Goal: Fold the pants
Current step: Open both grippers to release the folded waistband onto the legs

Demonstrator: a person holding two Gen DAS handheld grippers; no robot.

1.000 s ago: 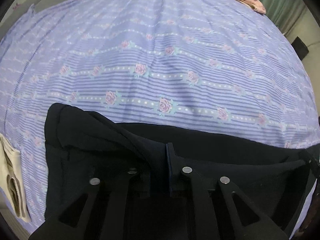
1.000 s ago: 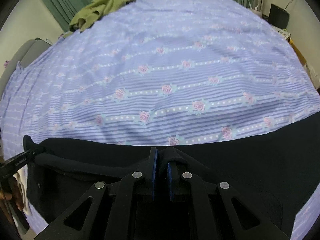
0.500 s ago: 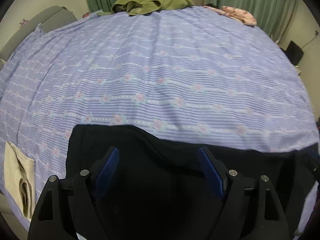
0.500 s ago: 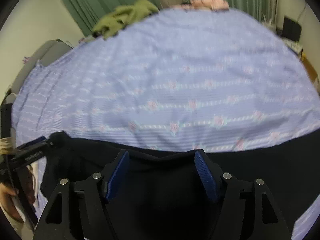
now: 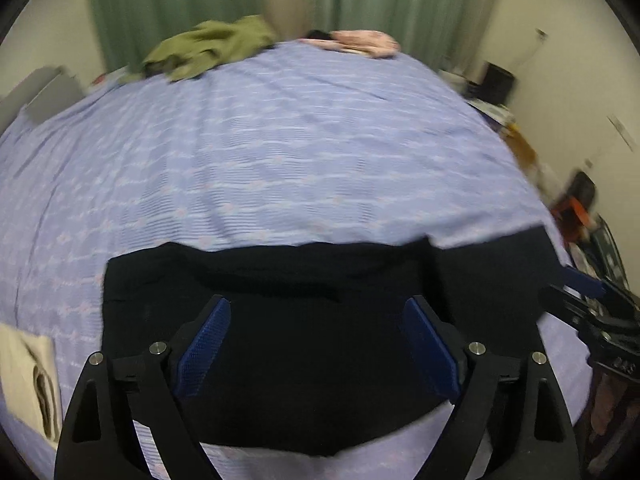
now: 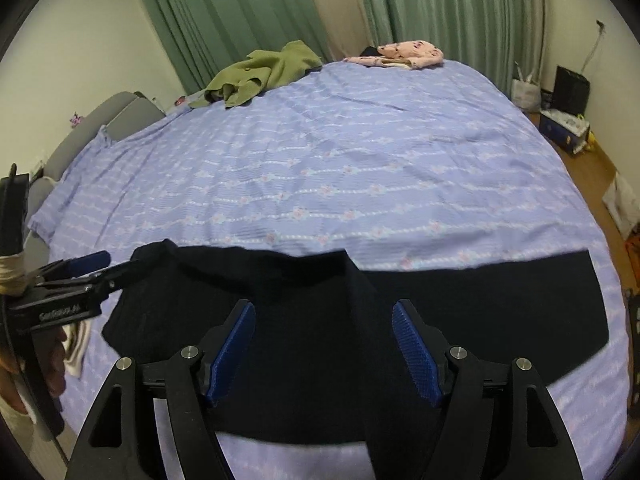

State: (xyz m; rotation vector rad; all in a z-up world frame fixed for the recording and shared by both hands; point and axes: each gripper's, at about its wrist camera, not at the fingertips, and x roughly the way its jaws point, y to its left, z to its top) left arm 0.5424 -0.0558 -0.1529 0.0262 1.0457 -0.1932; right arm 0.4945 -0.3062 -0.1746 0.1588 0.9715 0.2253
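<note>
Bed: covered by a lilac striped sheet with rose rows.
Pants: black, lying flat across the near edge of the bed, one end apparently doubled over (left view blurred).
Green garment: heaped at the far edge.
Pink garment: far edge, near the curtains.
Left claw: jaws spread, having just been opening; above the pants, nothing pinched.
Right claw: jaws spread, likewise just opening; nothing pinched.
</note>
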